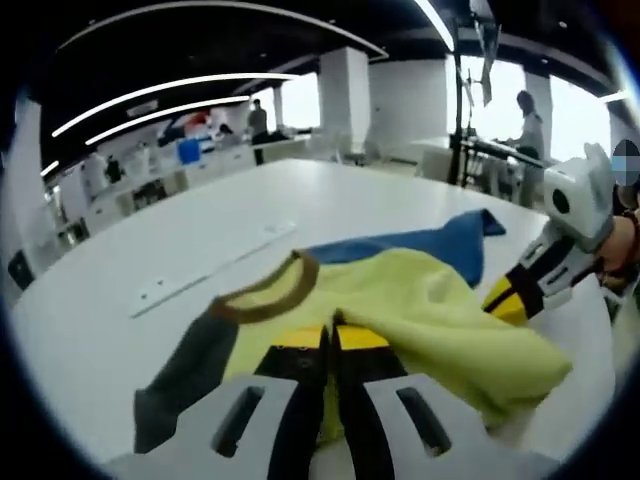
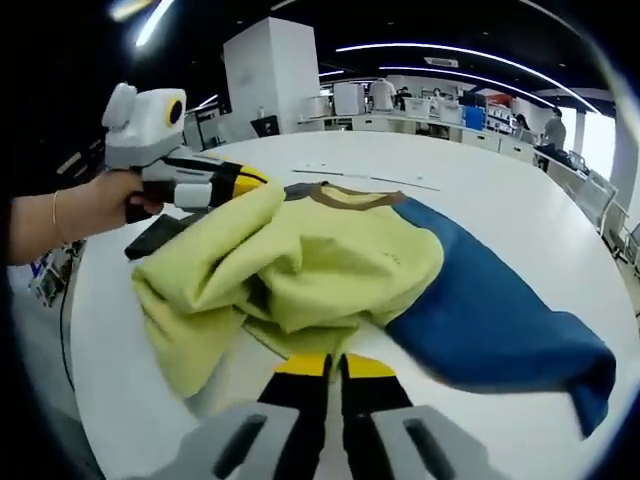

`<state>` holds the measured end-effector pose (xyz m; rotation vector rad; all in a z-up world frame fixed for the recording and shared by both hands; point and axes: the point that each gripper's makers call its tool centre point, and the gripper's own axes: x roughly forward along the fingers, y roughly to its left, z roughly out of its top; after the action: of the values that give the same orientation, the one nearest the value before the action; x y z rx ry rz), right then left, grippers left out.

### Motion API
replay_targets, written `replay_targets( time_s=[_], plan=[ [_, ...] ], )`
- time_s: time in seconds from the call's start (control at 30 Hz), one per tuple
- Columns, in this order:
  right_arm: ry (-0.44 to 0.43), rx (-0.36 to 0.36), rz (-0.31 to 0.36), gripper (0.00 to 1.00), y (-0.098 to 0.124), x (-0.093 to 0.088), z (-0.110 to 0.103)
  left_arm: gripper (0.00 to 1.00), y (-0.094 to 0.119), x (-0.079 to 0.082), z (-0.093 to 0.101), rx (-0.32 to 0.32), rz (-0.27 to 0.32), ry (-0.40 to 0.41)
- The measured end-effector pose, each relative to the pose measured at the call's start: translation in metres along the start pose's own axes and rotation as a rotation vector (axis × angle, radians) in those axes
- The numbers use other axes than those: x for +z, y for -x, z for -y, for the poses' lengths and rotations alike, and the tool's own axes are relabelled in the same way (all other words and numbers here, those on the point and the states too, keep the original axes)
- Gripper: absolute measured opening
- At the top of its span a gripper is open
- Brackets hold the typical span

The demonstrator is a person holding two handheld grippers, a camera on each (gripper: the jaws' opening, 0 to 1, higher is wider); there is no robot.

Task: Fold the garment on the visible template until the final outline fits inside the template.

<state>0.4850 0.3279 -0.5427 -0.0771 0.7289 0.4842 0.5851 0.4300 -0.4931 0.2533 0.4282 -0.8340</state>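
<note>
Left gripper (image 1: 330,335) clamping yellow fleece sweatshirt (image 2: 300,265) hem; right gripper (image 2: 333,365) clenching bunched edge (brown collar, blue and grey sleeves). Garment lying crumpled on white surface (image 2: 480,205). Advice: moving both together, keeping fold taut, laying edge flat.

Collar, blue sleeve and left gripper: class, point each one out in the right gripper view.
Collar (image 2: 345,197), right gripper view, on its brown band.
Blue sleeve (image 2: 500,320), right gripper view, mid-sleeve.
Left gripper (image 2: 255,180), right gripper view, at its yellow tips on the cloth.
</note>
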Motion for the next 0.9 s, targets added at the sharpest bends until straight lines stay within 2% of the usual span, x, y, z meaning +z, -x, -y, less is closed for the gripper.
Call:
replay_targets(
  time_s=[0.2, 0.4, 0.57, 0.73, 0.8, 0.9],
  plan=[
    [-0.001, 0.002, 0.000, 0.00, 0.001, 0.001, 0.000, 0.00, -0.008, -0.008, 0.006, -0.006, -0.027, 0.009],
    [-0.001, 0.000, 0.002, 0.00, 0.000, 0.001, 0.000, 0.04, -0.014, -0.018, 0.004, 0.002, -0.046, 0.000],
    [-0.018, -0.001, 0.004, 0.00, 0.001, 0.001, 0.000, 0.08, -0.012, -0.017, 0.003, 0.012, -0.049, 0.011],
    [-0.019, -0.003, 0.004, 0.00, 0.001, 0.001, 0.000, 0.21, -0.005, -0.013, -0.007, 0.051, -0.041, 0.017],
    [-0.018, -0.004, 0.003, 0.00, 0.000, 0.002, 0.001, 0.23, 0.000, -0.006, -0.008, 0.044, -0.015, 0.024],
    [-0.019, -0.002, 0.003, 0.00, 0.001, 0.001, 0.000, 0.27, 0.007, -0.004, -0.008, 0.028, -0.008, 0.008]
  ],
)
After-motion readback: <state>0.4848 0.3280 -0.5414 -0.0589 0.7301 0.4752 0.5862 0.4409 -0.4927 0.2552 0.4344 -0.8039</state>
